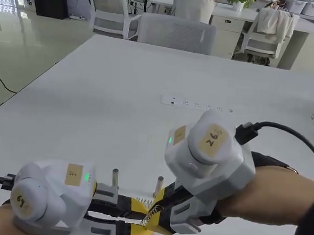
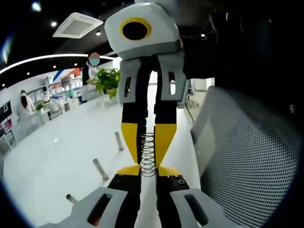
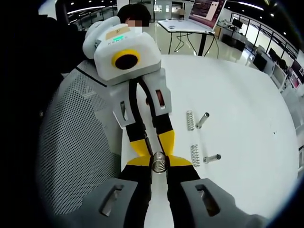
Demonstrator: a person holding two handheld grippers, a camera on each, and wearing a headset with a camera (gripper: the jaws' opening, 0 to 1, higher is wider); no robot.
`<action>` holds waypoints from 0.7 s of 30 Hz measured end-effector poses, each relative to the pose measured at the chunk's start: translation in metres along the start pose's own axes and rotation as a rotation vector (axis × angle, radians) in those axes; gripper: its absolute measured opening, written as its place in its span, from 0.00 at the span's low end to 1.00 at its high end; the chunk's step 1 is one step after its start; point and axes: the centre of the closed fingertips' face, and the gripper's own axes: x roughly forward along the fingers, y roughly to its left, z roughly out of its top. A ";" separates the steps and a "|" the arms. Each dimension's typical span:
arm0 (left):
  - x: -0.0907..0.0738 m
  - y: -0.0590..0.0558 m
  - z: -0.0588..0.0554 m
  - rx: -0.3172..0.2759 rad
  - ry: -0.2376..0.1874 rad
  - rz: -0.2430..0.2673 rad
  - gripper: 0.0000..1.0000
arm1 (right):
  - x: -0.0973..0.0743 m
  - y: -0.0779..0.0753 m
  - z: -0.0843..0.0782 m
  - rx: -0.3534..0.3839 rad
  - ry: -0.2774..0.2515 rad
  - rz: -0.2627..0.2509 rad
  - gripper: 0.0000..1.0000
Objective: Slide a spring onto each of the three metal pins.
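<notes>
- Head view: the left gripper (image 1: 139, 218) and the right gripper (image 1: 159, 212) met tip to tip low over the white table (image 1: 121, 94). A spring (image 1: 150, 217) lay between their yellow tips. Two metal pins (image 1: 115, 177) stood upright on the table just beyond the jaws. A power strip (image 1: 198, 104) lay farther back.
- Left gripper view: the left gripper (image 2: 148, 172) was clenched on the near end of the spring (image 2: 148, 152). The coil ran straight up between the yellow tips of the right gripper (image 2: 148, 159), which pressed against its sides. Three pins stood in a row on the table to the left, well apart from the spring. A mesh chair (image 2: 247, 156) was on the right.
- Right gripper view: the right gripper (image 3: 160, 167) was grasping the spring (image 3: 160, 162), end coil showing between its jaws. The left gripper (image 3: 154, 151) came in from above, tips closed in on the same coil. Two loose springs (image 3: 190, 120) lay on the table, each just beside a pin.
</notes>
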 end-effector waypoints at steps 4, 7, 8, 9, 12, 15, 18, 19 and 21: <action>-0.001 0.001 0.000 -0.029 -0.010 0.004 0.06 | 0.000 -0.001 -0.001 0.001 0.003 -0.003 0.09; -0.002 0.002 0.000 -0.051 -0.012 0.006 0.10 | -0.001 -0.002 -0.002 0.002 0.006 -0.009 0.09; -0.002 0.002 0.000 -0.062 -0.014 0.007 0.11 | -0.001 -0.003 -0.003 0.004 0.006 -0.011 0.09; -0.002 0.003 0.000 -0.068 -0.015 0.008 0.13 | -0.002 -0.004 -0.003 0.007 0.004 -0.013 0.09; -0.004 0.003 -0.001 -0.085 -0.018 0.012 0.15 | -0.004 -0.005 -0.004 0.012 0.007 -0.017 0.09; -0.005 0.004 -0.001 -0.105 -0.025 0.016 0.21 | -0.005 -0.006 -0.006 0.016 0.009 -0.021 0.09; -0.008 0.006 0.001 -0.123 -0.034 0.026 0.28 | -0.007 -0.008 -0.009 0.028 0.009 -0.026 0.09; -0.009 0.007 0.001 -0.139 -0.039 0.029 0.31 | -0.007 -0.009 -0.010 0.031 0.009 -0.027 0.09; -0.011 0.007 0.002 -0.146 -0.050 0.032 0.34 | -0.009 -0.009 -0.012 0.040 0.006 -0.028 0.09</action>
